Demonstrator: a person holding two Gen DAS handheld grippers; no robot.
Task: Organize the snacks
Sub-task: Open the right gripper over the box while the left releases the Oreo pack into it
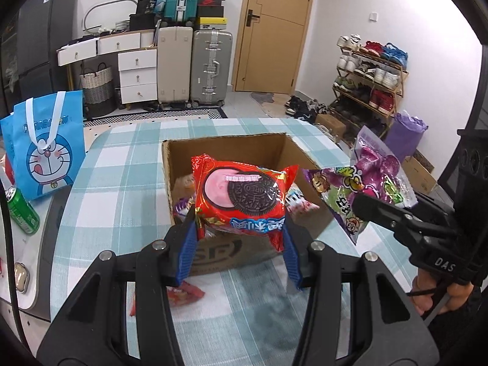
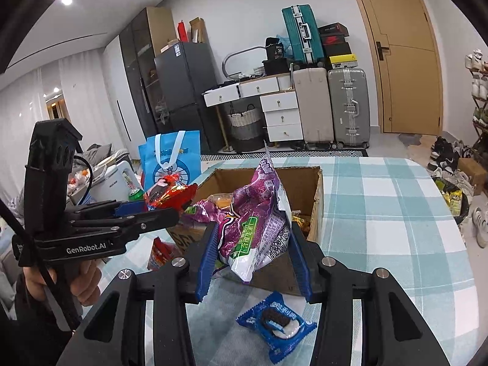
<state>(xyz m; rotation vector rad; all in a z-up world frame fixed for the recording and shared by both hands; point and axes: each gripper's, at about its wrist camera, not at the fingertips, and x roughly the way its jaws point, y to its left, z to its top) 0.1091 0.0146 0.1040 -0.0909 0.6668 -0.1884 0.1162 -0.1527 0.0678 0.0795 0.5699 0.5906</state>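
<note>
- The left gripper (image 1: 241,231), black with blue ribbed pads, pinches a red foil packet with a chocolate sandwich biscuit printed on it (image 1: 244,195) by its lower edge; the packet is held up in the air, in front of and above the box.
- The right gripper (image 2: 254,256) pinches a crinkled purple snack bag with cartoon print and a green label (image 2: 259,222) between its blue pads (image 2: 207,262), the bag standing upright with its top corner pointing up.
- Both packets hang over the near side of an open brown cardboard box (image 1: 225,149) that sits on a table covered in a teal-and-white checked cloth (image 1: 122,164); the box already holds a jumble of wrapped snacks.
- A small blue packet showing a sandwich biscuit (image 2: 276,328) lies flat on the cloth just before the box, under the right gripper.
- Another red wrapper (image 1: 183,294) lies on the cloth by the left gripper's near pad.
- At the table's left edge stands a blue fabric tote with a cartoon cat face and white handles (image 1: 45,146), and beside it lies a green drinks can (image 1: 21,210).
- A person's hand (image 2: 82,283) grips the left gripper's handle.
</note>
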